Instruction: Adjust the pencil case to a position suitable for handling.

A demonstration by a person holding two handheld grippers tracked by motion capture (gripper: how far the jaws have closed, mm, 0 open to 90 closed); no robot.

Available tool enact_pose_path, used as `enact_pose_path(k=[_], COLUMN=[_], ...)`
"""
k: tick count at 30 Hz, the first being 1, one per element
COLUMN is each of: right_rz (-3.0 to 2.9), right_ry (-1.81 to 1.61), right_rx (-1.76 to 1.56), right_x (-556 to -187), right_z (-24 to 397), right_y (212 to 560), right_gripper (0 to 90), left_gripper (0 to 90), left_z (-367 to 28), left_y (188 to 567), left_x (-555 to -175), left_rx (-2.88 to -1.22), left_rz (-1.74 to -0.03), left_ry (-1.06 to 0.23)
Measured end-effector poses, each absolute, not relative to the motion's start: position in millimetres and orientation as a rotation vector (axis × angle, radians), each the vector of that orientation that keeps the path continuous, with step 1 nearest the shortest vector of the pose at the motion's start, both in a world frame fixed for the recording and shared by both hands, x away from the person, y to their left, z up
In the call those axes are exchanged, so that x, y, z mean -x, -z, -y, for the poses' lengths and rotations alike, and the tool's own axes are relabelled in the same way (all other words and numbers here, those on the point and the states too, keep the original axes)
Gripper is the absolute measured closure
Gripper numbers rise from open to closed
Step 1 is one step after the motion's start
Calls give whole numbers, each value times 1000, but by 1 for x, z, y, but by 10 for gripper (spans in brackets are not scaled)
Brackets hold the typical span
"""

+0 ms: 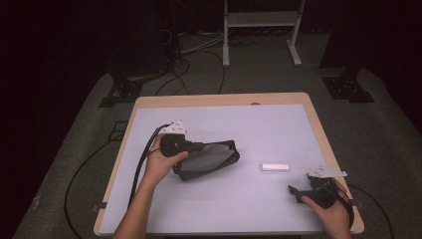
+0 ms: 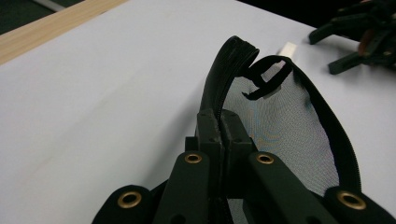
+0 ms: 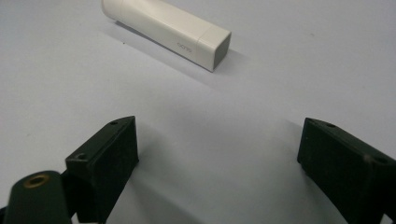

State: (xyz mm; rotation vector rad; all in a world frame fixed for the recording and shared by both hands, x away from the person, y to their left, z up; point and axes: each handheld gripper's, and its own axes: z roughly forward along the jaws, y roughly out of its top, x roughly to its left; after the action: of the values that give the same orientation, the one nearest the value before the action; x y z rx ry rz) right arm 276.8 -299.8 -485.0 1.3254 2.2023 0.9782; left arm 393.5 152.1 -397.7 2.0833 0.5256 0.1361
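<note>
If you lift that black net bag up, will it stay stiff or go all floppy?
Probably floppy: the mesh pouch is thin see-through netting that already sags behind its curved zipper edge. Likely light too, since the left hand-held gripper holds it by one pinched edge.

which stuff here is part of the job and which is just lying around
In the job:
- black mesh pouch, its zipper edge clamped by the left gripper
- white stick, in front of the open right gripper

Lying about:
- cables on the floor
- white frame beyond the table
</note>
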Motion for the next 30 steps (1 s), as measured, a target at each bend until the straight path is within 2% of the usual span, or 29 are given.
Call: enact_pose_path(k=[30], right_rz=[-2202], right_ry=[-981], right_rx=[-1329], right_x=[-277], right_z=[300], right_y=[485], right_gripper=[112], left_gripper=[886], left_z=[-100], left_y=[403], left_x=[-369], left_rx=[-2208], left_rz=[-245], left_ry=[69])
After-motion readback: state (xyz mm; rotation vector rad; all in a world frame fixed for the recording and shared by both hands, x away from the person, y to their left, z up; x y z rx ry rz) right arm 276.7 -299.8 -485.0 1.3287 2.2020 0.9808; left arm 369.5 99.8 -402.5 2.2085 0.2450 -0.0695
